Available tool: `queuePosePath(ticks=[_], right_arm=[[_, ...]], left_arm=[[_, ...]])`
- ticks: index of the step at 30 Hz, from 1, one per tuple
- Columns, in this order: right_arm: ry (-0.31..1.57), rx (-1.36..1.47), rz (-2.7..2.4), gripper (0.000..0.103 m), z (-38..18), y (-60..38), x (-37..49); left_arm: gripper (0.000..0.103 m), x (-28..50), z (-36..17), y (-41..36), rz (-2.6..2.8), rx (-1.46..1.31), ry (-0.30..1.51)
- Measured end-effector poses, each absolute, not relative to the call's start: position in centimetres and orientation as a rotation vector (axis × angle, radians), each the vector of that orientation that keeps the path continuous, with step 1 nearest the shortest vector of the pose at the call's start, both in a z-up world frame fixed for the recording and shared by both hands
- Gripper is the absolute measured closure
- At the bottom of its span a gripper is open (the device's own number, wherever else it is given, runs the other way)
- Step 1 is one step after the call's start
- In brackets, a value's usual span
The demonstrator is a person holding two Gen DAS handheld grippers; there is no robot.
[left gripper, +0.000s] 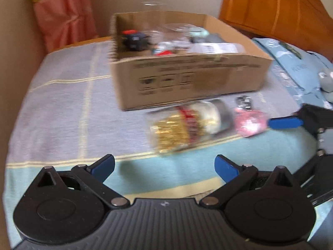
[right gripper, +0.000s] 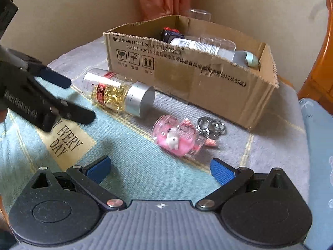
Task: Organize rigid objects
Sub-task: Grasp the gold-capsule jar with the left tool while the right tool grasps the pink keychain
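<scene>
- Capsule bottle (right gripper: 116,92): clear, filled with gold capsules, red label band, silver cap. It lies on its side on the bedspread (right gripper: 133,162), cap end towards 4 o'clock in the right wrist view, just in front of the cardboard box (right gripper: 208,83).
- Pink keychain (right gripper: 179,138): a clear pink charm with a small white figure inside, lying flat at 4 o'clock from the bottle cap, near it but apart. Its metal rings (right gripper: 211,125) lie at 2 o'clock from the charm, close to the box wall.
- Cardboard box: open-topped, with printed handling symbols on the near wall, standing on the bedspread at 12 o'clock from both items. It holds a white tube with a pale green cap (right gripper: 210,50), a dark object with red parts (right gripper: 170,34) and clear plastic containers; further contents cannot be told.
- Right gripper (right gripper: 160,169): jaws spread wide, holding nothing, above the bedspread at 6 o'clock from the keychain.
- Left gripper (left gripper: 164,166): jaws spread wide, holding nothing; the bottle lies at 12 o'clock from it. The left wrist view is blurred.
- Bedspread: grey and light blue with pale yellow lines; a patch (right gripper: 66,141) reads "EVERY DAY".
- Surroundings: wooden headboard (left gripper: 276,6) at 1 o'clock from the box in the left wrist view, pink curtain (left gripper: 62,14) at 10 o'clock.
</scene>
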State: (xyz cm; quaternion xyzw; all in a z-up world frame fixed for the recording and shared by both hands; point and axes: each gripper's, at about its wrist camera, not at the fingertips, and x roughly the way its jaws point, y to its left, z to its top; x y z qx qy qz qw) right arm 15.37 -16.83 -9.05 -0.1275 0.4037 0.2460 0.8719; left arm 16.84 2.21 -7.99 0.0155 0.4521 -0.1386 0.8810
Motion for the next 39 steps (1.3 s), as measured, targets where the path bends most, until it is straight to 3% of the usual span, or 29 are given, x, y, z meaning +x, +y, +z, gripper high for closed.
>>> queuePosePath(ticks=[11, 39], right_arm=[[0.804, -0.231, 0.501, 0.0, -9.3, -16.9, 15.1], [0.776, -0.145, 0.38, 0.001, -8.9, -16.1, 17.2]], left_arm=[[0.001, 19.9, -8.5, -1.4, -0.245, 0.009, 0.877], [0.002, 20.9, -8.9, -0.3, -0.132, 0.082, 0.834]])
